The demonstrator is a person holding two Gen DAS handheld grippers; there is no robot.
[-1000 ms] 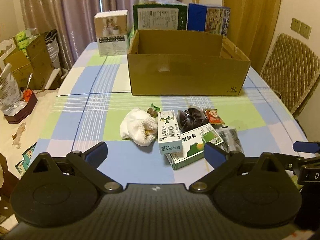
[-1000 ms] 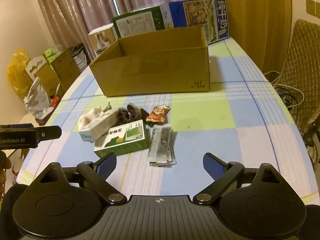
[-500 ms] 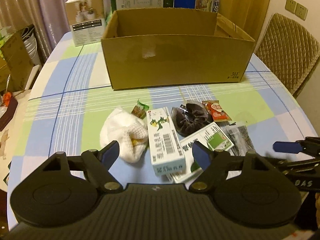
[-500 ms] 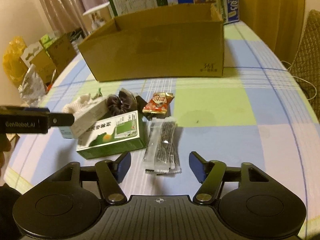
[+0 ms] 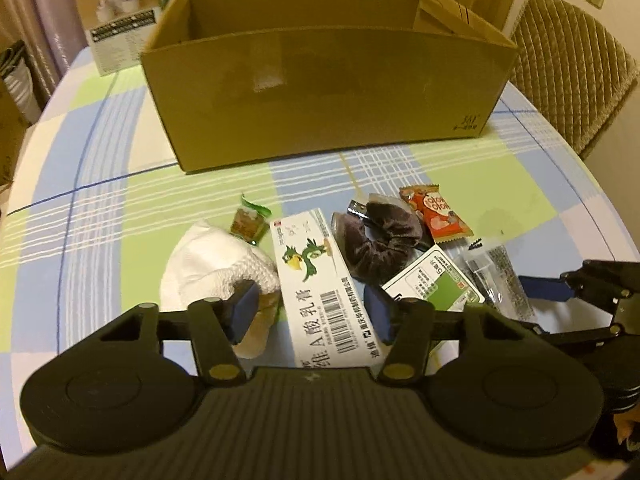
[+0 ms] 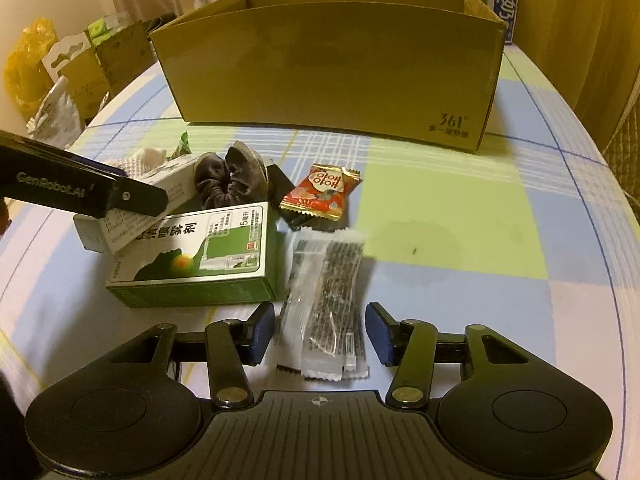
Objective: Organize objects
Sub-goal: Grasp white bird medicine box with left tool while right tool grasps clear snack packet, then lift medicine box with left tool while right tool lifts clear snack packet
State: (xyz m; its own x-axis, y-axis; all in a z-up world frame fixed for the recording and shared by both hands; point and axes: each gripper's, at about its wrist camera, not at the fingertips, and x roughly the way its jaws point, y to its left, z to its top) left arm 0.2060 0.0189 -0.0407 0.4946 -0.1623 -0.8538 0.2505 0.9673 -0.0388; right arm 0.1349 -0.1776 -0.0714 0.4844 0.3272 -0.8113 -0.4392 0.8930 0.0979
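A pile of small items lies before an open cardboard box [image 5: 320,92] [image 6: 332,64]. My left gripper [image 5: 312,314] is open, its fingers straddling a white box with a green bird [image 5: 316,280], which leans on a green-and-white box [image 6: 192,260]. Beside it lie a white cloth [image 5: 208,264], a brown scrunchie [image 5: 380,240] and a red snack packet [image 6: 320,192]. My right gripper [image 6: 320,332] is open around the near end of clear packets with dark contents [image 6: 328,292].
The table wears a blue, green and white checked cloth [image 6: 460,208]. Cartons stand behind the cardboard box [image 5: 120,28]. A quilted chair [image 5: 568,68] is at the right; bags and boxes [image 6: 60,68] crowd the left.
Both grippers have moved forward and down to the pile. The left now straddles the white box; the right now brackets the clear packets. Both openings have narrowed a little.
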